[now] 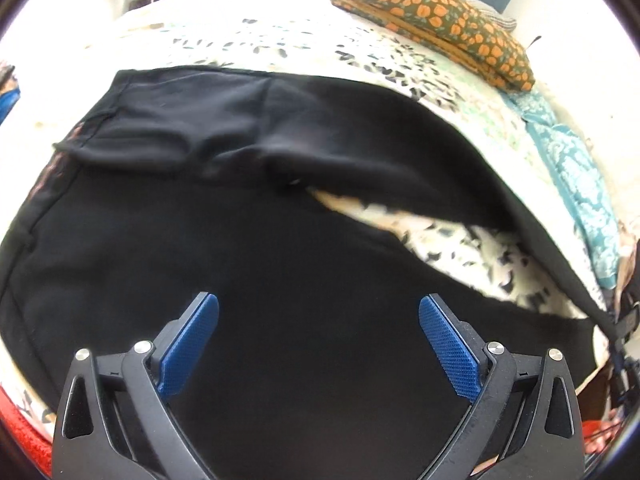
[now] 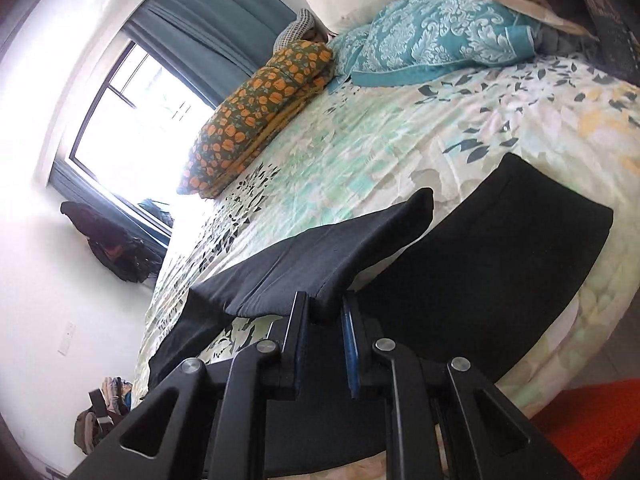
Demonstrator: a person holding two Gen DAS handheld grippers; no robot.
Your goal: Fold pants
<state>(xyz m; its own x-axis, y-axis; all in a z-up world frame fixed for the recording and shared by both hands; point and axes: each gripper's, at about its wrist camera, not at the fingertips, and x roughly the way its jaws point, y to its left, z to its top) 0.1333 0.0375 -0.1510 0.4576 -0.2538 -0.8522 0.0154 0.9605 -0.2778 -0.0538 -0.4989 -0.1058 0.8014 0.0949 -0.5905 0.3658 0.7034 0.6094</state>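
The black pants (image 1: 280, 260) lie spread on the floral bedspread (image 1: 304, 44), filling the left wrist view from about nine o'clock to four o'clock, one leg drawn off toward three o'clock. The left gripper (image 1: 319, 340) hangs above the seat cloth with its jaws wide apart and nothing between them. In the right wrist view the right gripper (image 2: 326, 320) has its jaws nearly together, pinching the edge of one leg, which lifts off the bed toward one o'clock while the other leg lies flat at three o'clock. The cloth looks light, limp and fairly thick; it sags and will likely drape rather than hold a crease. Hems, waistband and seams seem the firmest places to take hold, since a single layer could slip free
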